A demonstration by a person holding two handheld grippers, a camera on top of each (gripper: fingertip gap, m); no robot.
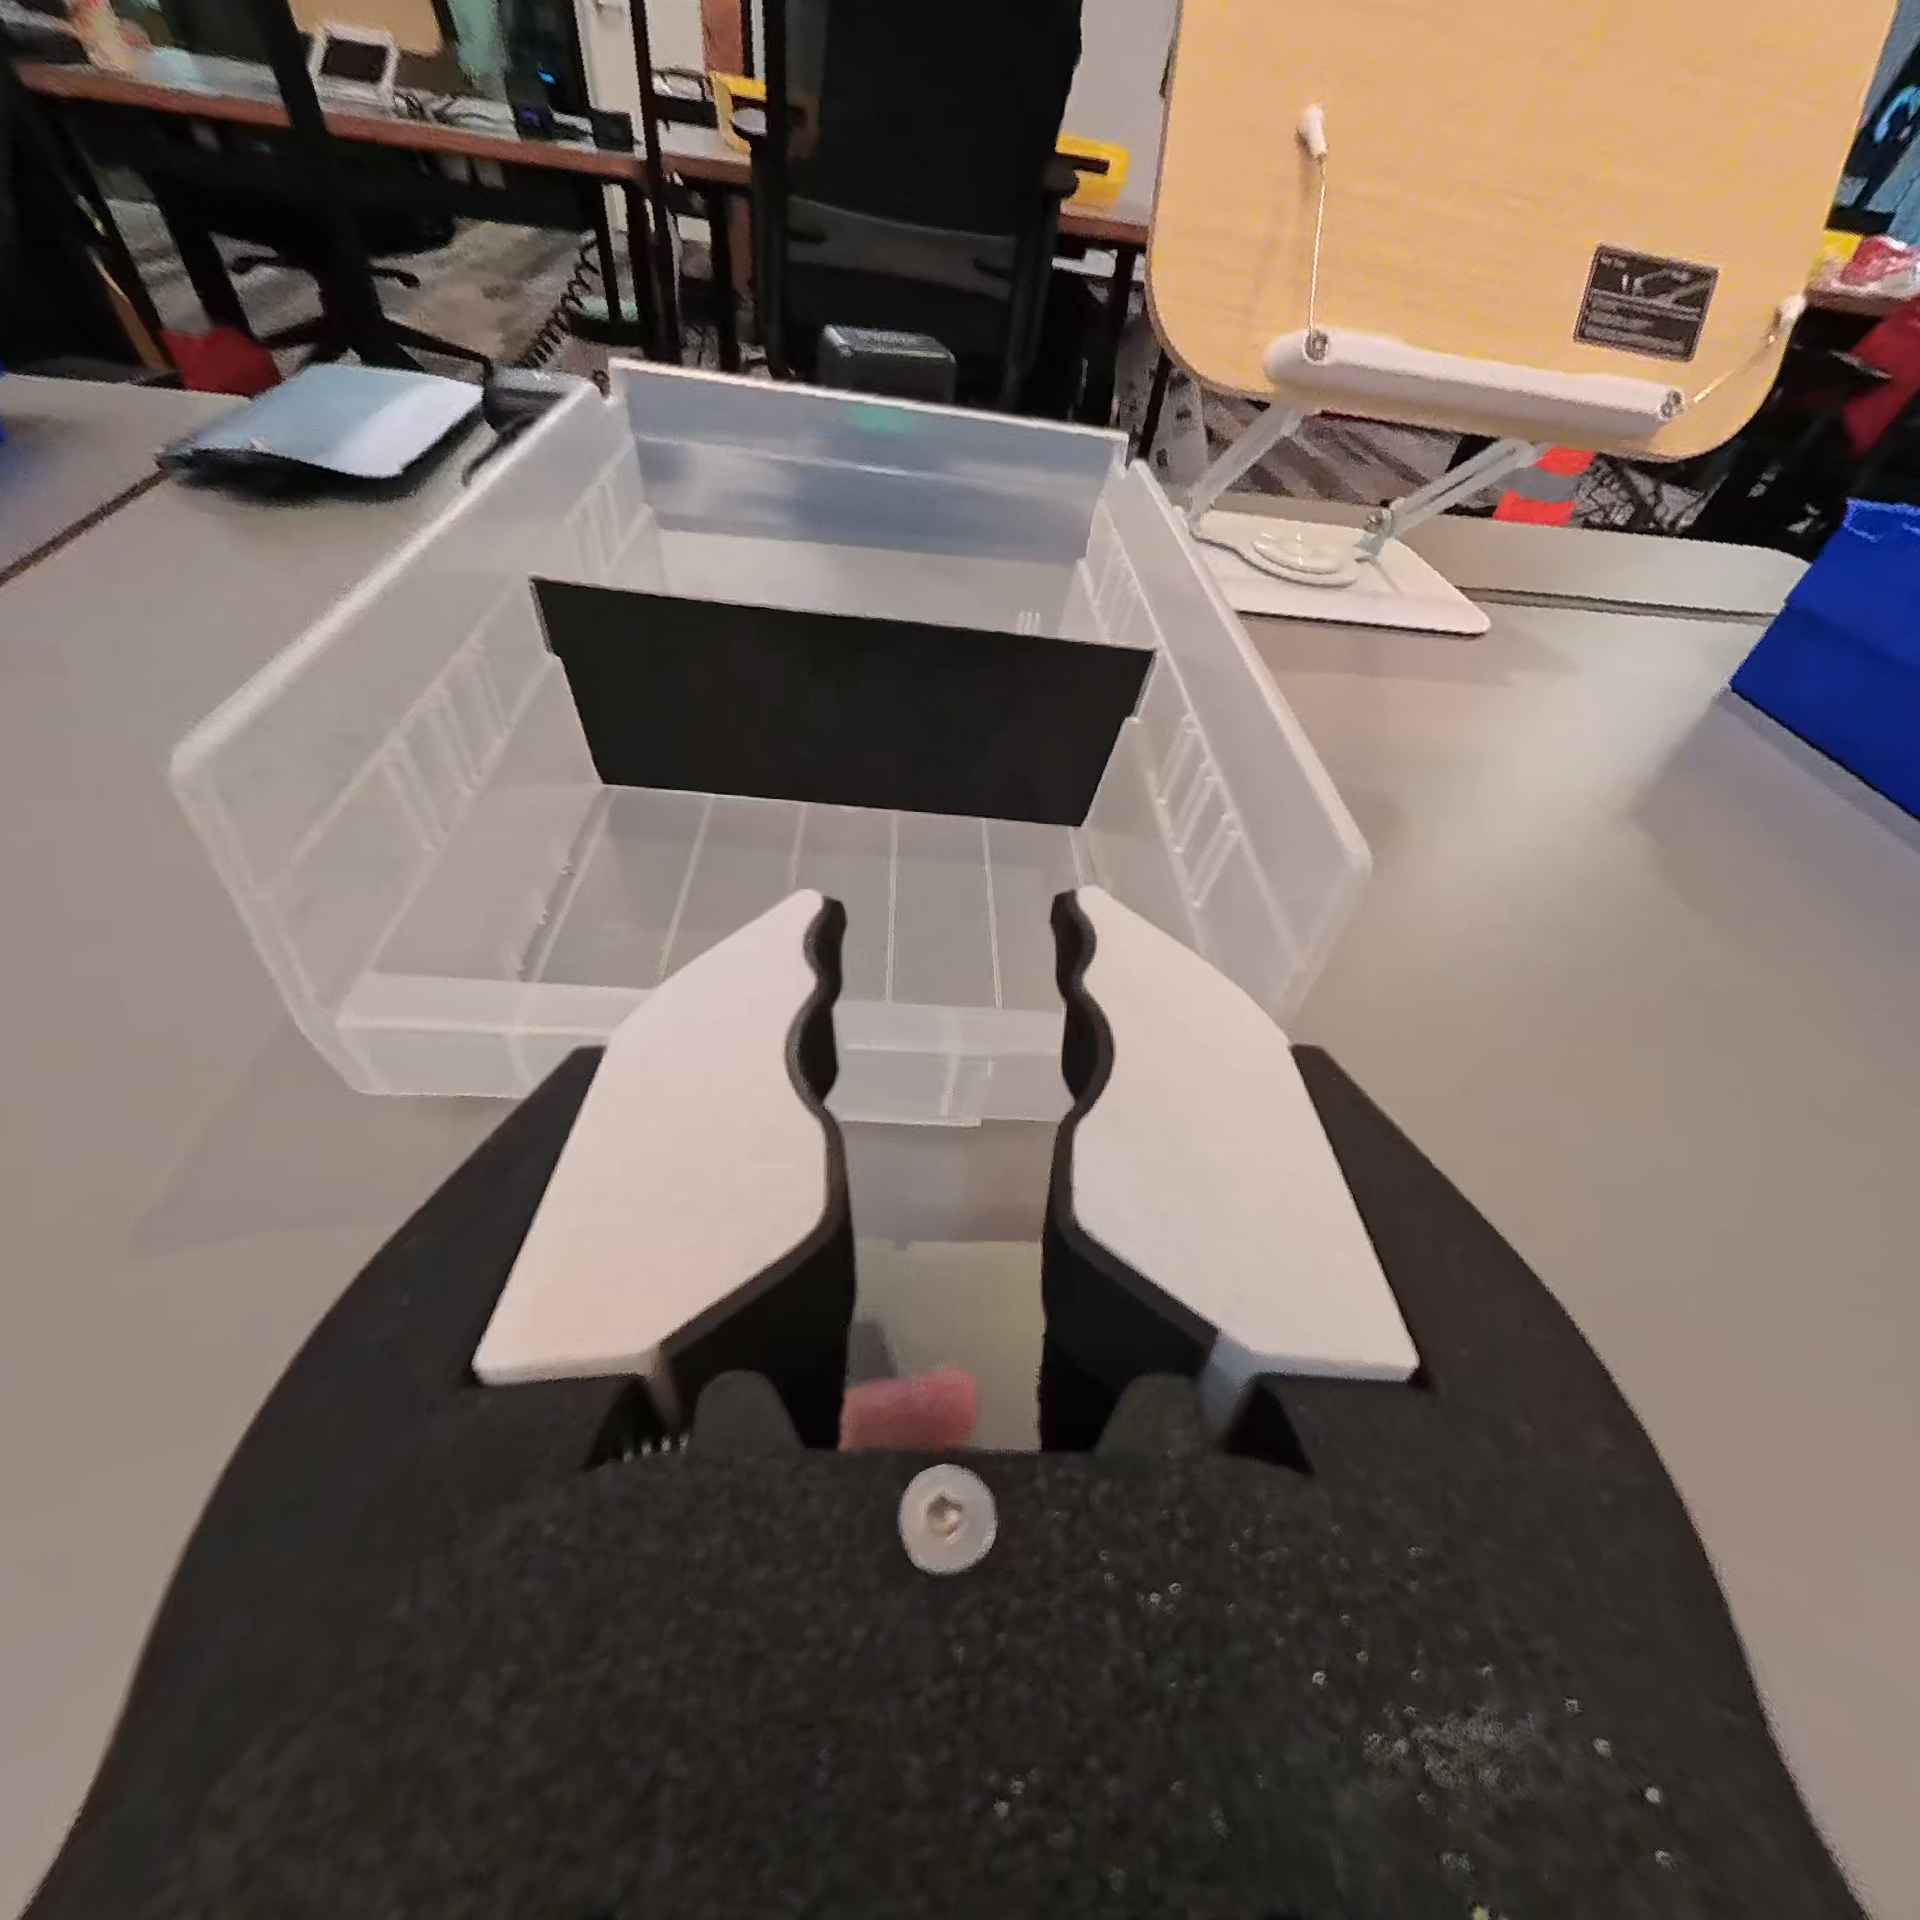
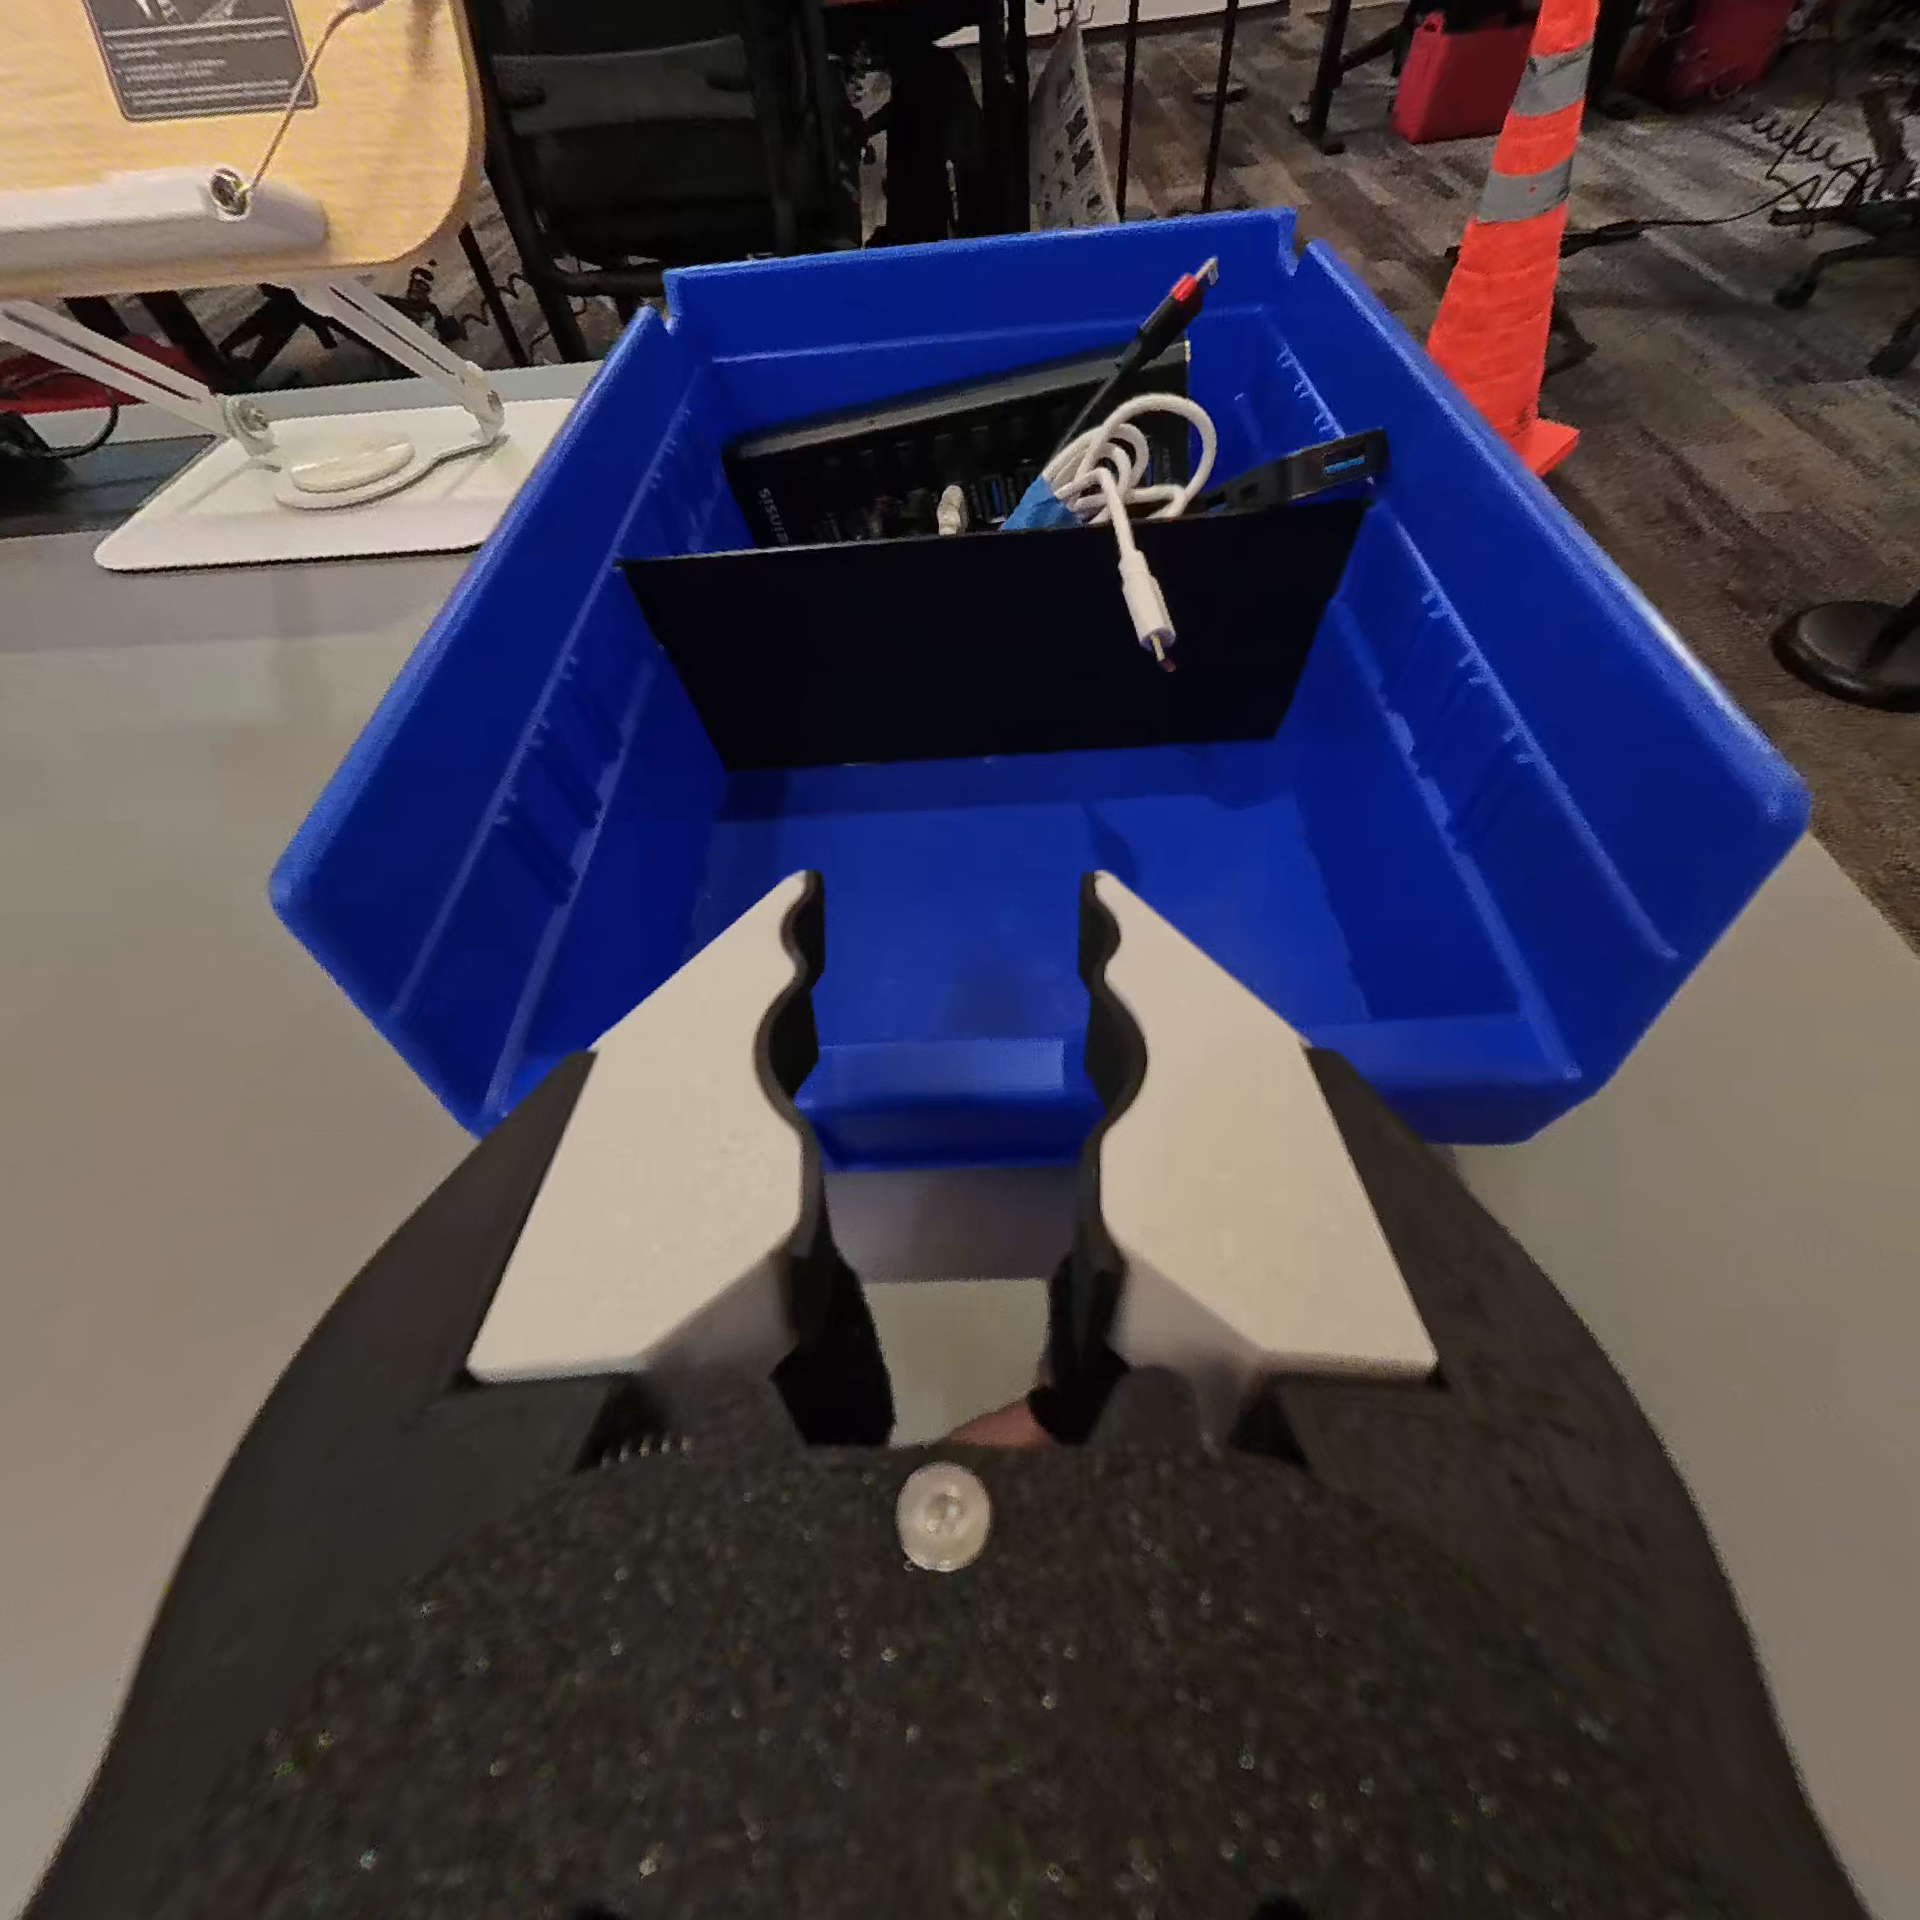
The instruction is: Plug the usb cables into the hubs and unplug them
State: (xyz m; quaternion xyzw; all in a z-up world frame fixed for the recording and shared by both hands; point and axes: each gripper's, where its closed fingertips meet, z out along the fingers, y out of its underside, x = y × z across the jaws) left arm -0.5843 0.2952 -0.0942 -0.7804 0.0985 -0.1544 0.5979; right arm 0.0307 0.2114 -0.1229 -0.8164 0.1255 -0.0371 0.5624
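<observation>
Right wrist view: your right gripper (image 2: 951, 894) hangs spread and empty over the blue bin (image 2: 1621, 831) front compartment.
Left wrist view: your left gripper (image 1: 948, 914) is parted, empty, facing a clear bin (image 1: 270, 790) holding nothing.
Task's things: behind the blue bin's black divider (image 2: 935, 644).
Progress: nothing looks plugged; you have everything left.
Count: two hubs, large (image 2: 883, 457) and small (image 2: 1309, 468); two cables, white (image 2: 1132, 457) and black (image 2: 1143, 343).

The left tongs (image 1: 948, 914) point toward 12 o'clock, fingers parted and gripping nothing. The right tongs (image 2: 951, 894) also aim at 12 o'clock, spread slightly wider, likewise empty.
</observation>
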